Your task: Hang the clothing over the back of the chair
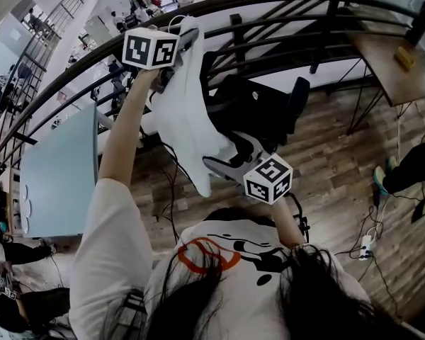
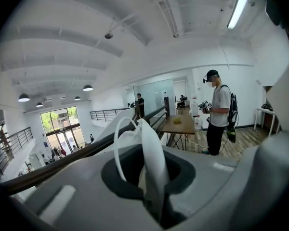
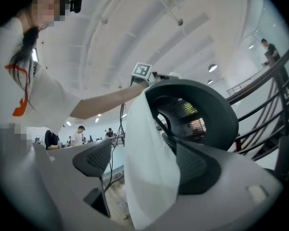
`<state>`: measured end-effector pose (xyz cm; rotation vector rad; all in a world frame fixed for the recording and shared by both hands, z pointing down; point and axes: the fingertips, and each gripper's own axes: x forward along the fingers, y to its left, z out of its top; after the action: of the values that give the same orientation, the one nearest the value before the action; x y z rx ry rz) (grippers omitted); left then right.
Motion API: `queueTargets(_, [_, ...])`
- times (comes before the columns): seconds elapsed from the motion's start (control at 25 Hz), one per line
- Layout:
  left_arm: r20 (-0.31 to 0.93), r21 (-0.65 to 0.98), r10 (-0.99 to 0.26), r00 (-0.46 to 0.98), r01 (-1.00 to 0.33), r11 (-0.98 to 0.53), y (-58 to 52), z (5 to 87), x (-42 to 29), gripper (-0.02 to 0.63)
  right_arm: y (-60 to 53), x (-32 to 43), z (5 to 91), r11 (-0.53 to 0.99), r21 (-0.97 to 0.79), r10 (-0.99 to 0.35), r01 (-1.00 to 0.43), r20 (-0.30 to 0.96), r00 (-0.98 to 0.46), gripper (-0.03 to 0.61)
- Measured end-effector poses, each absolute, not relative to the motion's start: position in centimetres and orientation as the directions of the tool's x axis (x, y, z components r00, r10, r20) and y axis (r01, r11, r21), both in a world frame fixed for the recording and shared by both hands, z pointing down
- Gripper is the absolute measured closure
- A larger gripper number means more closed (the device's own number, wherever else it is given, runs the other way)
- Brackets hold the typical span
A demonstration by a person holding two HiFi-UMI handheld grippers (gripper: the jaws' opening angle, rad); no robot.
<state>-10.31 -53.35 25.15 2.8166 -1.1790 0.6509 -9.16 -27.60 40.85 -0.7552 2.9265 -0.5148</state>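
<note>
The white clothing [image 1: 184, 112] hangs in a long fold beside the black office chair [image 1: 262, 112], its lower tip near the seat. My left gripper [image 1: 186, 40] is raised above the chair, shut on the garment's top edge; in the left gripper view the white cloth [image 2: 151, 143] is pinched between the jaws of the left gripper [image 2: 151, 182]. My right gripper [image 1: 235, 163] is low by the seat. In the right gripper view the jaws of the right gripper [image 3: 144, 179] stand wide apart, with the clothing [image 3: 151, 172] hanging loose between them in front of the chair back [image 3: 202, 105].
A dark metal railing [image 1: 269, 6] runs just behind the chair, with a drop beyond it. A wooden table [image 1: 393, 62] stands at the right, a pale blue tabletop [image 1: 57, 168] at the left. Cables and a power strip [image 1: 367, 246] lie on the wood floor. A person [image 2: 220, 112] stands nearby.
</note>
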Motion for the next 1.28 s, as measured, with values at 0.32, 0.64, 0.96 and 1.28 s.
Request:
queueTargets(0.32, [0.325, -0.249, -0.690, 0.647, -0.646, -0.722, -52.4, 22.3, -8.9, 0.472, -27.4, -14.3, 44.4, 0.862, -0.169, -0.445, -0.477, 0.195, -0.874, 0.316])
queueTargets(0.64, [0.141, -0.396, -0.744, 0.653, -0.652, -0.647, -51.1, 12.2, -9.3, 0.472, -25.2, -15.2, 35.6, 0.931, -0.177, -0.328, -0.319, -0.024, -0.944, 0.541])
queueTargets(0.96, [0.203, -0.464, -0.746, 0.635, -0.609, -0.644, -55.3, 10.7, -7.1, 0.472, -27.7, -12.7, 31.6, 0.908, -0.111, -0.413, -0.405, -0.061, -0.909, 0.541])
queueTargets(1.28, [0.595, -0.507, -0.609, 0.525, -0.343, -0.791, -58.1, 27.6, -4.6, 0.465, -28.7, -12.6, 35.2, 0.883, -0.172, -0.438, -0.436, 0.031, -0.899, 0.541])
